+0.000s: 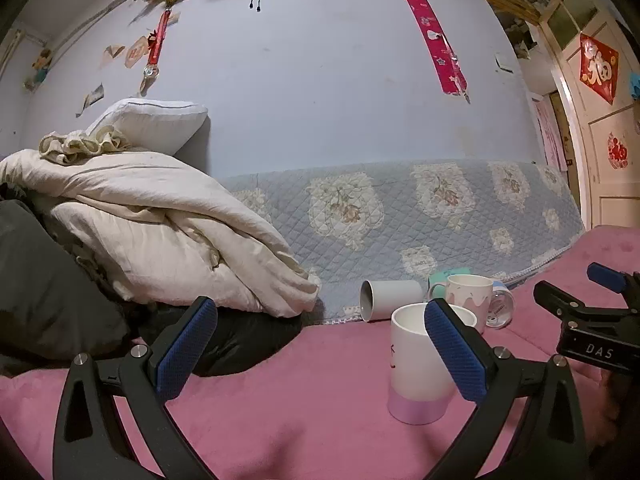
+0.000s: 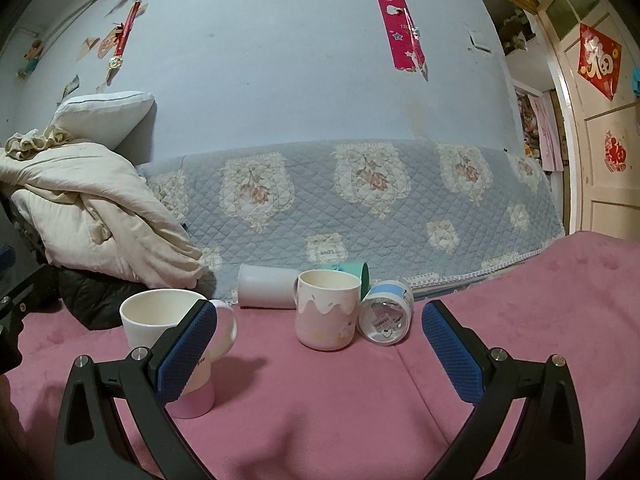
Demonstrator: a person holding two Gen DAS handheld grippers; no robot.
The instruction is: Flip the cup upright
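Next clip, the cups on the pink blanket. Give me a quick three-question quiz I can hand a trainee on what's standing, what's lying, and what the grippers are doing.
1. True or false: the plain white cup near the quilt stands upright.
2. How many cups stand upright on the pink blanket?
3. Which describes the right gripper? A) shut on a cup B) open, holding nothing C) out of view

Key
1. False: it lies on its side.
2. Two: the white mug with the pink base and the drip-pattern mug.
3. B. The left gripper is open too.
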